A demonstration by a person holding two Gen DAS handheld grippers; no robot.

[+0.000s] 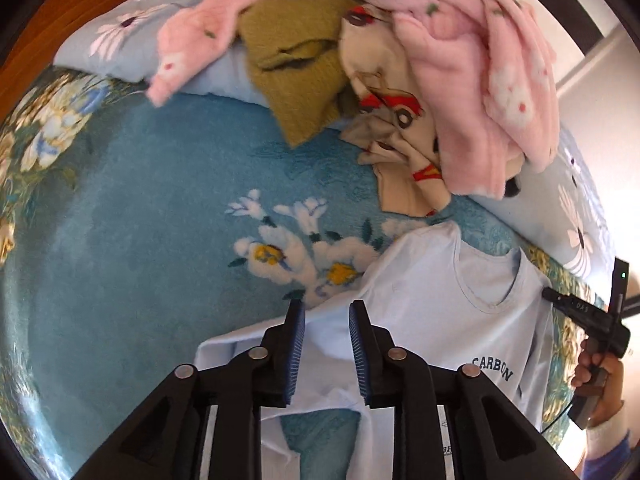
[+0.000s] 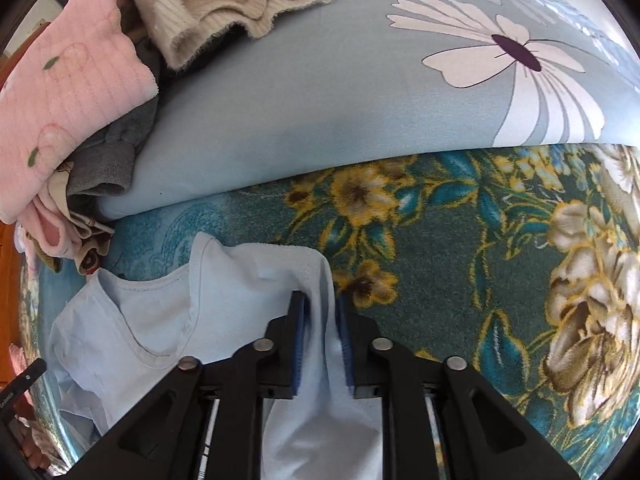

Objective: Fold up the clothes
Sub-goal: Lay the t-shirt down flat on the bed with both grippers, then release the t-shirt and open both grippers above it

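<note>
A pale blue T-shirt [image 1: 432,296] with "CARBON" printed on it lies on the blue floral blanket [image 1: 140,240], neckline facing the pile of clothes. My left gripper [image 1: 327,308] is open above its sleeve edge; cloth shows in the gap and the pads do not press it. In the right wrist view the same T-shirt [image 2: 160,320] lies at lower left. My right gripper [image 2: 321,302] is open astride a raised fold at the shirt's shoulder, the cloth loose between the pads. A hand [image 1: 596,364] holds that gripper at the left view's right edge.
A pile of unfolded clothes lies beyond the shirt: a pink fleece [image 1: 472,80], an olive knit [image 1: 296,72], a cream car-print garment [image 1: 388,92] and a beige knit [image 2: 224,4]. They rest on a light blue flowered duvet [image 2: 320,92]. A wooden edge [image 1: 60,12] shows far left.
</note>
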